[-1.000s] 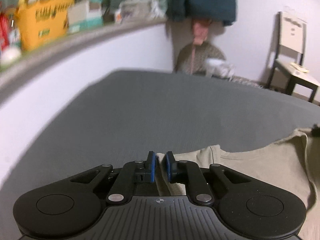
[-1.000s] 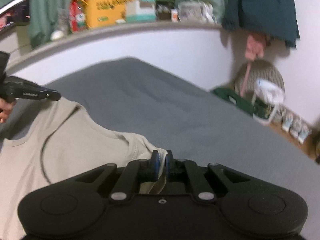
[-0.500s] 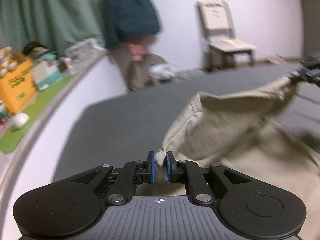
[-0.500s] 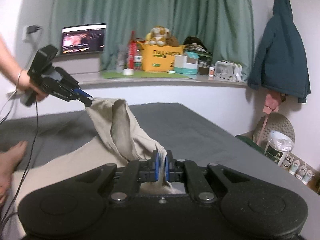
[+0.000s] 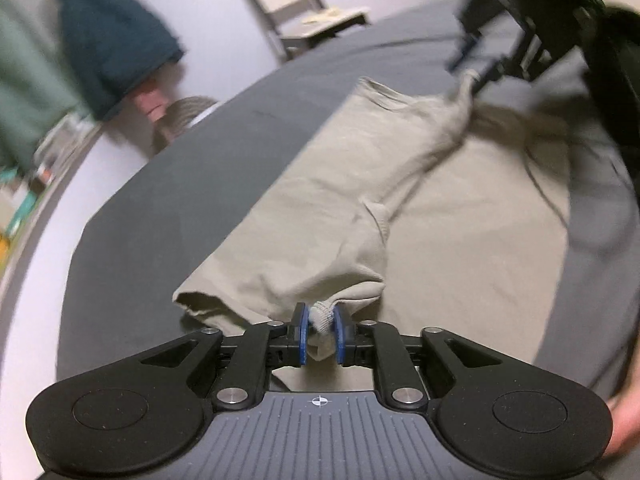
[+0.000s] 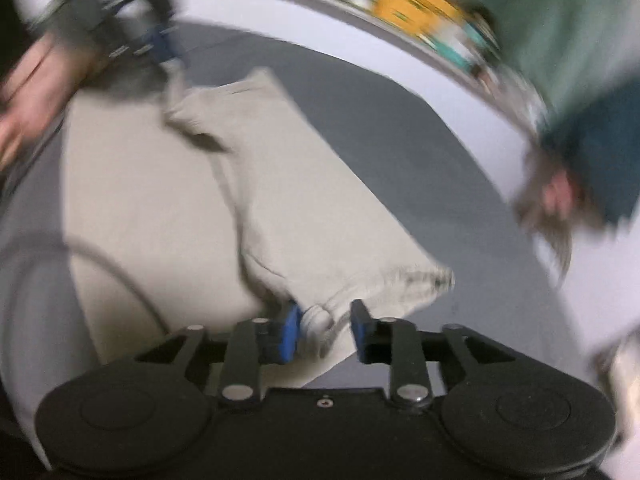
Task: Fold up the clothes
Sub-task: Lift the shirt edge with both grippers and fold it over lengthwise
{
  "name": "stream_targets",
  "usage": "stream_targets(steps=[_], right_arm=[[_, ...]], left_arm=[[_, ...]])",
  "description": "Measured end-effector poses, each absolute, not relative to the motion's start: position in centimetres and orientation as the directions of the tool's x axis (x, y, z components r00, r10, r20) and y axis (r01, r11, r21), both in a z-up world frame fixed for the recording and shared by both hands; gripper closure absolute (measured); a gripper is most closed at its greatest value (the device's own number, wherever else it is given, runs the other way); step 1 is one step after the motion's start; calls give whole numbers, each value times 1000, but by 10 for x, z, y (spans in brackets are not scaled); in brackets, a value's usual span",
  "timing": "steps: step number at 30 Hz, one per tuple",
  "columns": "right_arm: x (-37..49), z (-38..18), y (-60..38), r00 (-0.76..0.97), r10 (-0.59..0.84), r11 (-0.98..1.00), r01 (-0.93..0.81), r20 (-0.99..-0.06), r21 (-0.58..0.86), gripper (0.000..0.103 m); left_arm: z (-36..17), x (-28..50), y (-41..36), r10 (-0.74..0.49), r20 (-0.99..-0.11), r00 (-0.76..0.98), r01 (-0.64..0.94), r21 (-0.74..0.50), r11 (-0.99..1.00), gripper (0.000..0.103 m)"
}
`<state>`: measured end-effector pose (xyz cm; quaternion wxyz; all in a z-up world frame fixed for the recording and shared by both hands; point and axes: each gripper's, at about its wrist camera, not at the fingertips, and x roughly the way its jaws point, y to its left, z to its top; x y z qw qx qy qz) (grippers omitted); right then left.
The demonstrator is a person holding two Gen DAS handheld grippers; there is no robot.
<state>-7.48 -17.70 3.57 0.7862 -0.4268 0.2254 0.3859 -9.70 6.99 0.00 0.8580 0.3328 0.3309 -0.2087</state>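
A beige T-shirt (image 5: 400,216) lies on the grey bed (image 5: 168,216), its far edge folded over toward me. My left gripper (image 5: 319,322) is shut on a bunched bit of the shirt's edge. In the left wrist view the right gripper (image 5: 476,66) hovers at the top right, by a pulled-up tip of fabric. In the right wrist view, which is blurred, the right gripper (image 6: 326,326) stands open, with a roll of the T-shirt (image 6: 280,216) lying loose beside its left finger. The left gripper (image 6: 160,42) and the hand holding it show at the top left.
A white low wall (image 5: 48,208) curves round the far side of the bed, with a shelf of boxes (image 6: 416,4) on top. A dark teal jacket (image 5: 112,48) hangs on the wall, and a chair (image 5: 296,8) stands beyond the bed. A cable (image 6: 100,256) crosses the shirt.
Both grippers have swung down from holding the shirt's edge up in the air and laid it over the shirt on the bed. The right gripper's fingers have spread apart.
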Motion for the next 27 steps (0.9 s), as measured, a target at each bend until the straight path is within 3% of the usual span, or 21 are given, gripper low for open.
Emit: stream_targets(steps=[1,3,9,13,17,19,21,24,25,27], right_arm=[[-83,33,-173,613,407,262,-788,-677,-556,63],[-96,24,-165,641,382,115,-748,-666,-654,63],[-122,-25,-138,703,317,-256,-583,-637,-771,63],[-123,-54,-129,743,337,-401,-441,-578,-803,63],[-126,-63,-127,756,388,-453,-341,-526,-824,63],[-128,-62,-127,756,415,-446,-317,-507,-837,63],[-130,-63,-127,758,425,-446,-299,-494,-844,63],[-129,-65,-128,751,407,-461,-323,-520,-827,77],[-127,-65,-128,747,408,-459,-329,-525,-825,85],[-125,-58,-124,735,422,-422,-359,-531,-833,94]], left_arm=[[2,-102,66,-136,-697,704,582,457,673,32],[2,-114,58,-131,-638,759,562,540,626,0],[-20,-124,38,-104,-631,769,614,684,394,0],[-32,-128,26,-99,-638,763,639,724,259,1],[-44,-132,14,-93,-645,758,652,749,118,14],[-50,-134,9,-90,-649,756,654,755,47,40],[-56,-136,3,-86,-652,753,652,757,-25,48],[-59,-134,-1,-85,-669,739,667,743,-53,56],[-55,-130,-1,-86,-681,727,683,730,-2,69],[-46,-121,0,-92,-705,703,711,696,101,80]])
